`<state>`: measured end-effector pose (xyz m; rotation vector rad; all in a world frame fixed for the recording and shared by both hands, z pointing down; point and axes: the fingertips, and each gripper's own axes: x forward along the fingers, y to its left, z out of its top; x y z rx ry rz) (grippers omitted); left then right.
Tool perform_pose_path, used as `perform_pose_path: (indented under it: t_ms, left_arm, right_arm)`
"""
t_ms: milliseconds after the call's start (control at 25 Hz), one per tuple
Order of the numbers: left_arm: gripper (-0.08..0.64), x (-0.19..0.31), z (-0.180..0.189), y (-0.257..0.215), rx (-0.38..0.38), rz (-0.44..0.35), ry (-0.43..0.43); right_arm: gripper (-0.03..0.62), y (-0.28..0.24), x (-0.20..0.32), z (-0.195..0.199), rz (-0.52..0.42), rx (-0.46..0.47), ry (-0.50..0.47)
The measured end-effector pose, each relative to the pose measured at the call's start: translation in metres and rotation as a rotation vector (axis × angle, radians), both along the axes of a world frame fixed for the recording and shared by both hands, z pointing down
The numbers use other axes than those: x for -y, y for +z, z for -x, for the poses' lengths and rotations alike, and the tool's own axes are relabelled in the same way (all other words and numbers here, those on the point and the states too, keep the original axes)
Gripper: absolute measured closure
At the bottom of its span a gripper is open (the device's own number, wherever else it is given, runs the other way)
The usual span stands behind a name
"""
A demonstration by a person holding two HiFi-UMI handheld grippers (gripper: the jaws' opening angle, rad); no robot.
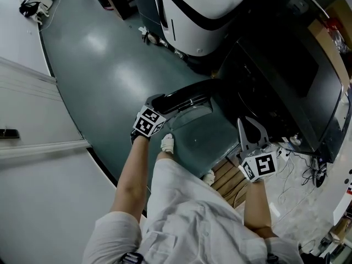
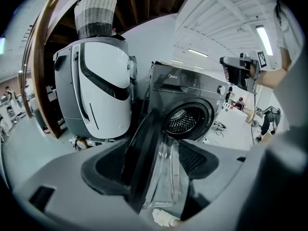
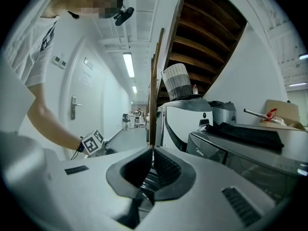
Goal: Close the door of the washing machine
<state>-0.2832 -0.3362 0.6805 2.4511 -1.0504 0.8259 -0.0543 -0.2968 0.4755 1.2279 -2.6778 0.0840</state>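
my left tool [image 2: 155, 170]: jaws wide apart, door [image 2: 143, 158] edge right between them | my right tool [image 3: 153, 150]: jaws together, away from it

Looks steeply down from head height; peers forward from two low, close mounts; shares the washing machine [image 2: 192, 97].

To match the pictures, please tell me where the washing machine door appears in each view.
Head view: door, centre, black rim above clear glass.
Left gripper view: door, lower centre, edge-on.
Right gripper view: cannot be made out.
Shared landmark: white machine, in all three.
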Motion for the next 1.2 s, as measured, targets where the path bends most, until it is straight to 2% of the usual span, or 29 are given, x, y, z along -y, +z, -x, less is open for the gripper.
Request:
perform_pose_path:
  t_ms: [280,640,960,1200]
  left_arm:
    - [0.221,-0.031,-0.023,-0.002,-0.037,0.007,-0.057]
    - [0.221,-0.08,-0.075,-0.004,-0.088,0.028,-0.08]
    - [0.221,-0.117,-0.14,-0.006,-0.175,0.057,-0.096]
    - [0.221,-0.139,-0.19,-0.014,-0.237,0.096,-0.059]
  right_arm:
    - [0.561,-0.006,-0.021,-0.021,-0.005,0.003,0.003]
    - [0.561,-0.007,-0.053,-0.054,-0.005,0.008,-0.01]
    - [0.561,-0.015,-0.073,-0.095,-0.019,0.021,0.008]
    - [0.561,-0.03,-0.084,-0.133,-0.036,0.043,0.057]
